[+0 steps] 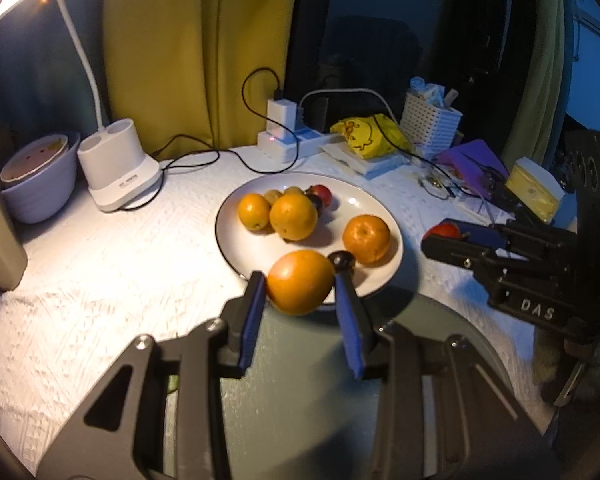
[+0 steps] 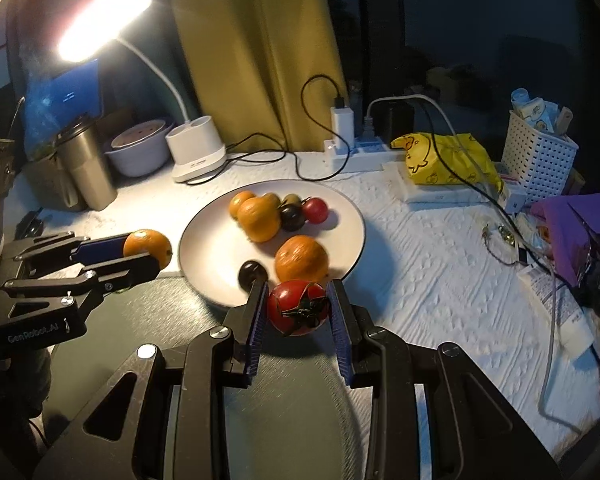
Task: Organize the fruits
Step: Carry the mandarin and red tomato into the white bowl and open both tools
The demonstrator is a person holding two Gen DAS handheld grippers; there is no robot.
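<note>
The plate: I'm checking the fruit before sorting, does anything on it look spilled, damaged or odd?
Nothing stands out. The plate sits flat, with oranges, small tomatoes and dark fruits whole on it. The left tool holds an orange, the right tool a tomato.

Mug [image 2: 85,162] partly behind left claw [image 2: 148,258]

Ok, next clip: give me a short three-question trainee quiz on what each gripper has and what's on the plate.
1. True or false: the left gripper is empty.
2. What does the right gripper hold? A) orange B) red tomato C) dark cherry tomato
3. Fill in: the plate is white; how many oranges lie on it?

Key
1. False: it grips an orange.
2. B: the red tomato sits between its pads.
3. Three.
</note>
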